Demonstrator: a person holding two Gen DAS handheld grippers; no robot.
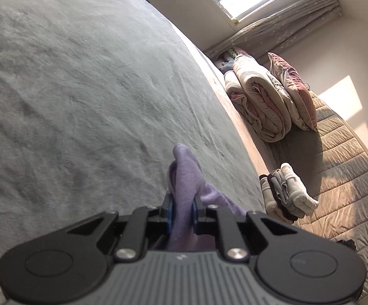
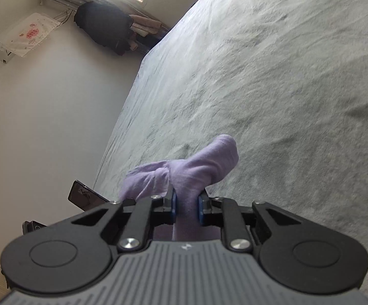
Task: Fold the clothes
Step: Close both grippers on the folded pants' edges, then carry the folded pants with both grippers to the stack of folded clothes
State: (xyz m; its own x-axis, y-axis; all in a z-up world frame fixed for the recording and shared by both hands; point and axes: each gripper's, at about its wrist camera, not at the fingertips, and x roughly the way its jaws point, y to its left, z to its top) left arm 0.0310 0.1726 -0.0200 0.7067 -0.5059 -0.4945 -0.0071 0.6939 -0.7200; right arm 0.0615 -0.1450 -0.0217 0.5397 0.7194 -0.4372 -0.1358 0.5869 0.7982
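Left tongs (image 1: pixel 181 212) clenched on lilac garment (image 1: pixel 186 175) | right tongs (image 2: pixel 187 208) clenched on it too | advice: keep fabric taut, lay flat on bed (image 1: pixel 82 89)

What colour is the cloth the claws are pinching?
Light purple garment, plain, no pattern. It shows best in the right wrist view.

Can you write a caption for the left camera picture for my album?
Left gripper pinching soft lilac cloth above a grey bedspread.
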